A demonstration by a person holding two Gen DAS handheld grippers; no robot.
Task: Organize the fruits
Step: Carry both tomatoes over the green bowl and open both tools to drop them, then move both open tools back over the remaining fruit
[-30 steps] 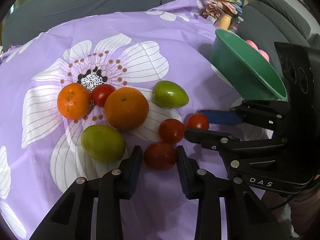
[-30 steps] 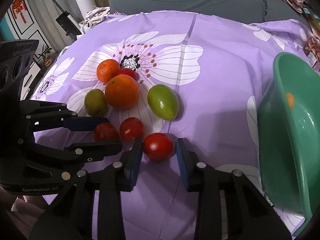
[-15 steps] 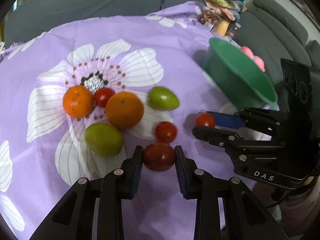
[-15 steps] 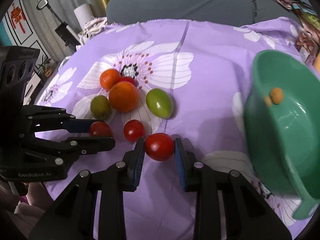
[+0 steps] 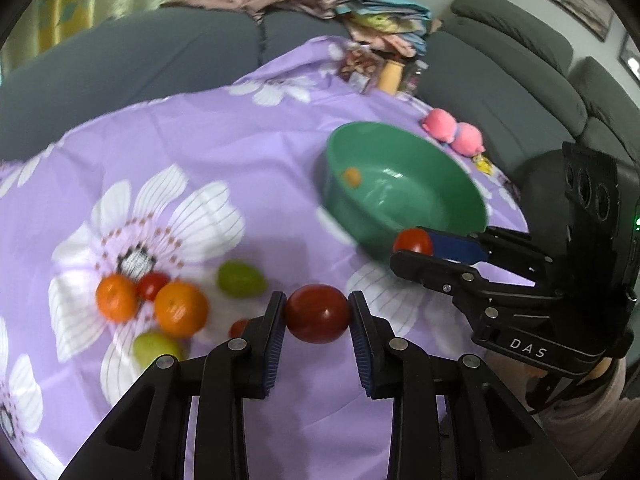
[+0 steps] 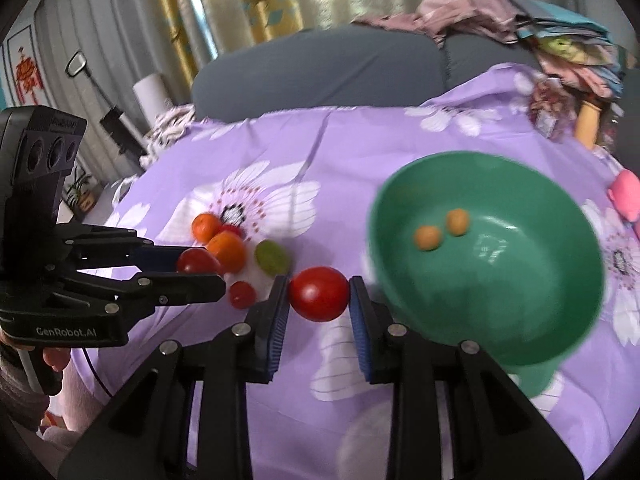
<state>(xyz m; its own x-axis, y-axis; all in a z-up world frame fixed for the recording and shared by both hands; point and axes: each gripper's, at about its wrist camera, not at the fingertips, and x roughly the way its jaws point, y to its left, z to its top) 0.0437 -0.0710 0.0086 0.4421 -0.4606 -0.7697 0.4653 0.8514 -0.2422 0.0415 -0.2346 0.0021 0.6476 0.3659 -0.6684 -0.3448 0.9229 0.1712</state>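
My left gripper [image 5: 318,314] is clamped on a dark red tomato [image 5: 318,314], pinched between both blue pads and lifted off the purple flowered cloth [image 5: 248,168]. My right gripper [image 6: 319,294] likewise grips a bright red tomato [image 6: 319,294], held just beside the near rim of the green bowl [image 6: 520,344], which sits at about 2 o'clock from it. Two small orange fruits [image 6: 428,238] lie inside the bowl. In the left view the bowl is at 1 o'clock. At 9 o'clock from my left gripper rest two oranges [image 5: 181,309], a small tomato [image 5: 151,285] between them, two green fruits [image 5: 240,279] and one more small tomato [image 5: 239,327], partly hidden by the finger. Pink soft toys [image 5: 454,130] lie beyond the bowl, against the grey sofa [image 5: 500,80]
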